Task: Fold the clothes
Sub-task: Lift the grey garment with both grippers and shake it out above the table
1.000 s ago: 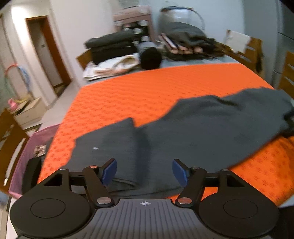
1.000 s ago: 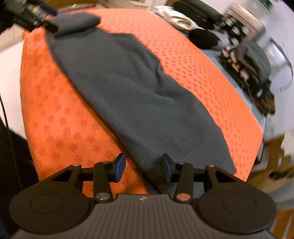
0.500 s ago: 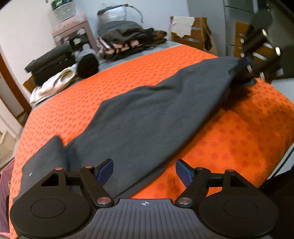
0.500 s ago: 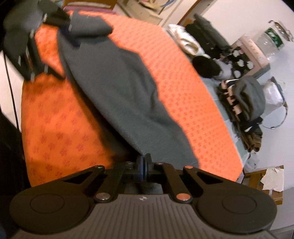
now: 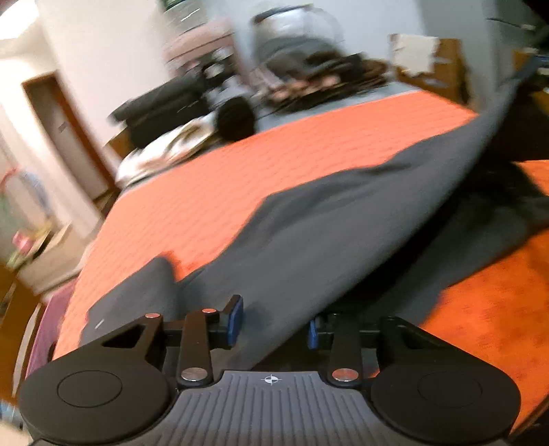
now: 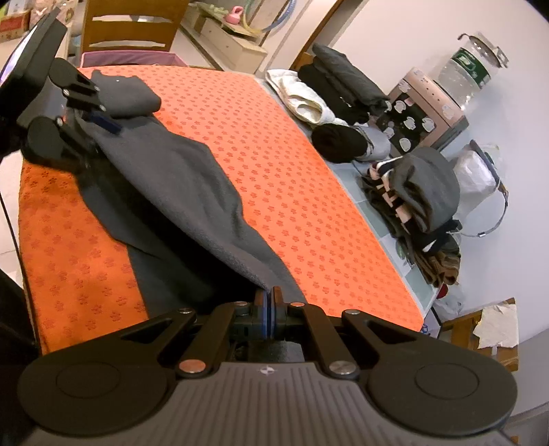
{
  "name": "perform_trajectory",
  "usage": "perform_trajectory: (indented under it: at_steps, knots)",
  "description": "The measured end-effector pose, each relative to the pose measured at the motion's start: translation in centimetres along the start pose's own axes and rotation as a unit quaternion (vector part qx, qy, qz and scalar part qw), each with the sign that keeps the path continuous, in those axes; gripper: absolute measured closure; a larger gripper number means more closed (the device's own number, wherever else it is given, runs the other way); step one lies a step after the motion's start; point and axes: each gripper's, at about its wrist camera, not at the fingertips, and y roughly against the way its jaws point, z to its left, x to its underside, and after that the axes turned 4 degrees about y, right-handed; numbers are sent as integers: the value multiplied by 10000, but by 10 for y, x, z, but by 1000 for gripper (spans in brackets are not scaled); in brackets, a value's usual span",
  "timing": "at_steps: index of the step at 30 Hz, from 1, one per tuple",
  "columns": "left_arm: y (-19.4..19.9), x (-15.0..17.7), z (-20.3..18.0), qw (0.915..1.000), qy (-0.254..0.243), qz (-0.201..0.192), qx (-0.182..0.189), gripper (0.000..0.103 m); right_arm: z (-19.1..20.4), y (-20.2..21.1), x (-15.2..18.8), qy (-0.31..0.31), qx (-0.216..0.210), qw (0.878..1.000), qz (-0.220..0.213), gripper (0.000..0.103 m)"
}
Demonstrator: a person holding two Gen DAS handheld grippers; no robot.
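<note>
Right wrist view is showing the right hand-held gripper (image 6: 269, 302) pinching the grey garment's (image 6: 178, 178) edge, while the left hand-held gripper (image 5: 274, 320), closing around the opposite end, is needing an even, taut lift.

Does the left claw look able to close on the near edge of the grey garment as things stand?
Probably yes: the left claw already straddles the grey garment, its jaws just closing, nothing else between. The right claw holds the other end.

We see a dark grey, matt, fleecy cloth garment (image 6: 178, 178) lying on an orange woven cloth table cover (image 6: 274, 137) stamped with a small darker pattern. The grippers look like matt black plastic with blue rubbery pads (image 6: 264, 310) and shiny metal pivot pins. The brown slatted chair (image 6: 130, 25) is smooth wood.
</note>
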Motion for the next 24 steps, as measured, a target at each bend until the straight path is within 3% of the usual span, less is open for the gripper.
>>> perform_trajectory:
  at_steps: [5, 6, 9, 13, 24]
  knots:
    - [-8, 18, 30, 9967, -161, 66, -793, 68, -1, -7, 2, -114, 22, 9999, -13, 101]
    - [-9, 19, 34, 9961, -186, 67, -861, 74, 0, -10, 2, -96, 27, 9999, -6, 101]
    - [-3, 11, 42, 9963, -37, -66, -851, 84, 7, -22, 5, -7, 92, 10000, 33, 96]
    - [7, -4, 49, 9955, 208, -155, -911, 86, 20, -36, 14, 84, 104, 9998, 132, 69]
    - [7, -22, 72, 9948, 485, -95, -894, 85, 63, -55, 40, 14, -216, 9993, 317, 61]
